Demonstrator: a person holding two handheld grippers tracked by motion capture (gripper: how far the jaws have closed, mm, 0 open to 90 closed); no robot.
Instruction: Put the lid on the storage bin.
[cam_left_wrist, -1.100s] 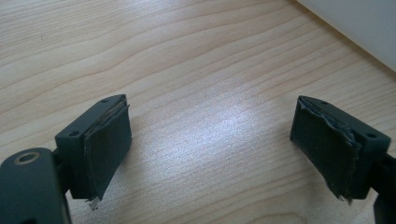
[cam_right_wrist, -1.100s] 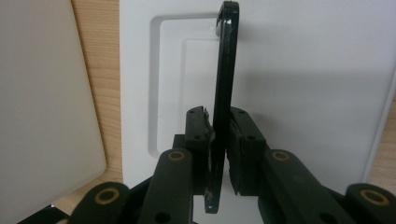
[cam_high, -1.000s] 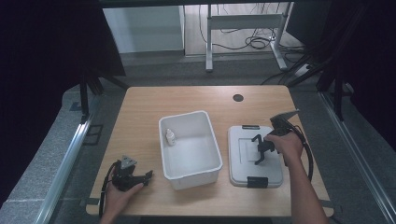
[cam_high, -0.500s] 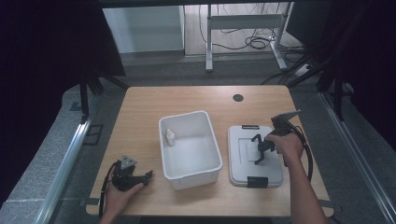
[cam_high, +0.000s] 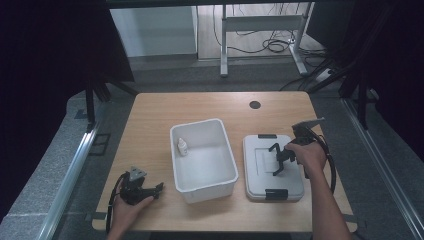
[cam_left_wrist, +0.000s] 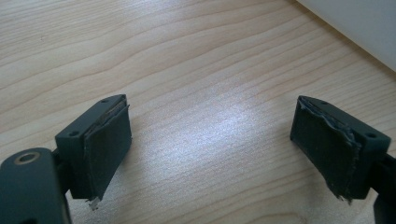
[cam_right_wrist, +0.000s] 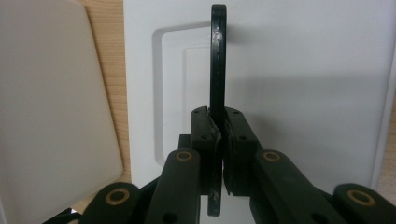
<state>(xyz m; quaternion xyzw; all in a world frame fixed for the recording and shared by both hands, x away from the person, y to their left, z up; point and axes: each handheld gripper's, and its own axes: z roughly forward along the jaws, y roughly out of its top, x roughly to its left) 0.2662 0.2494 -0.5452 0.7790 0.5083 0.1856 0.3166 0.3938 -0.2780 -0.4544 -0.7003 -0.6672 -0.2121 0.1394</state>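
A white lid (cam_high: 260, 172) with black end latches lies flat on the table, right of an open white bin (cam_high: 202, 125). My right gripper (cam_high: 279, 159) is over the lid, shut on its thin black handle (cam_right_wrist: 217, 60). In the right gripper view the pads (cam_right_wrist: 204, 128) squeeze the handle from both sides, above the lid's recessed panel (cam_right_wrist: 303, 93). A small white bottle (cam_high: 183, 146) stands inside the bin near its left wall. At the table's front left, my left gripper (cam_high: 159, 189) rests low and open. Bare wood shows between its pads (cam_left_wrist: 109, 140).
The wooden table (cam_high: 150, 130) has a round black cable hole (cam_high: 255, 105) at the back. The bin's wall (cam_left_wrist: 359, 23) appears at the top right of the left gripper view. Dark curtains, metal rails and floor cables surround the table.
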